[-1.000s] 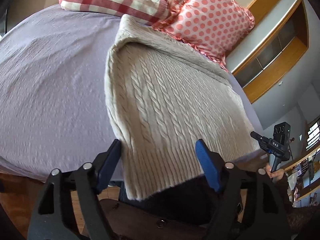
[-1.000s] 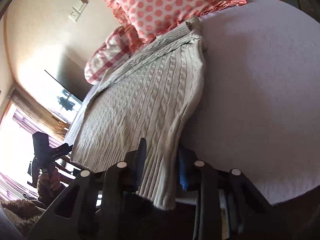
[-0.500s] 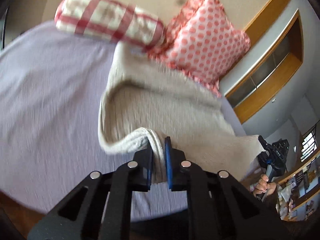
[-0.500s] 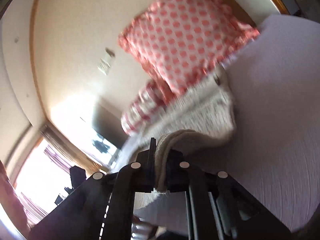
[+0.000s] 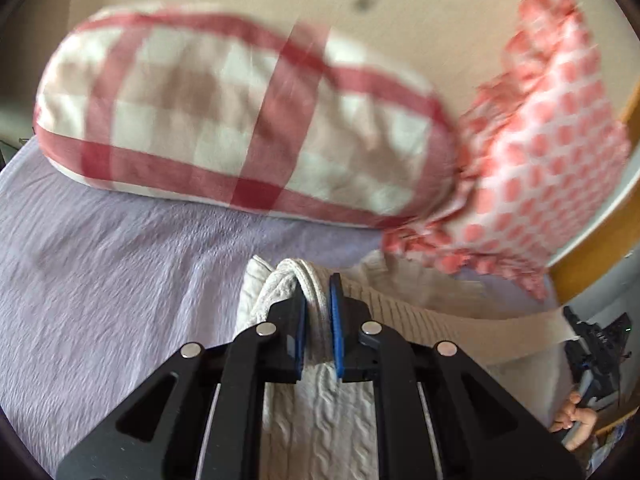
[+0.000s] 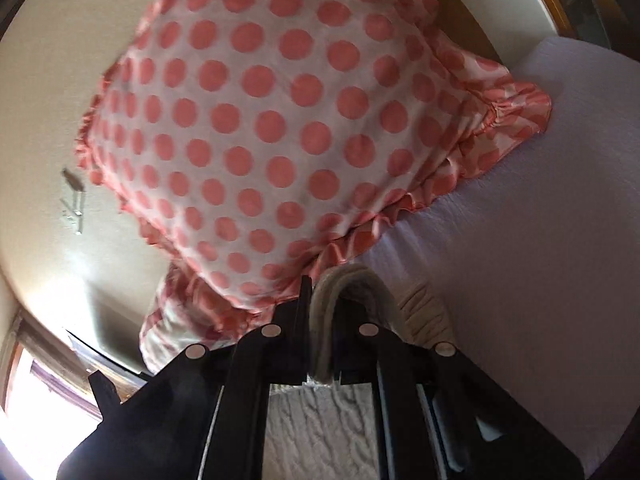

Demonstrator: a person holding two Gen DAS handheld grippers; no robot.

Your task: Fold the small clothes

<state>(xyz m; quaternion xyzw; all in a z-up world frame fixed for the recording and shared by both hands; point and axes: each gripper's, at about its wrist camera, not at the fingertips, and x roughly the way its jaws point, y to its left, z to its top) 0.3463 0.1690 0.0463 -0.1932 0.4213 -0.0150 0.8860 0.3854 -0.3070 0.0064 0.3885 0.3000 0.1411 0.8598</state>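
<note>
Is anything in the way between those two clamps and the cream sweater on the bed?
No. The left gripper and the right gripper are each shut on a fold of the sweater, nothing between. Just ahead lie the checked pillow and dotted pillow.

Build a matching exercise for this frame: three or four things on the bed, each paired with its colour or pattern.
Things:
1. sweater
2. long pillow
3. frilled cushion
4. bed cover

Descriptions:
a. lilac, plain
b. white with pink dots
c. cream cable knit
d. red and white checks

Pairs: 1-c, 2-d, 3-b, 4-a
</note>
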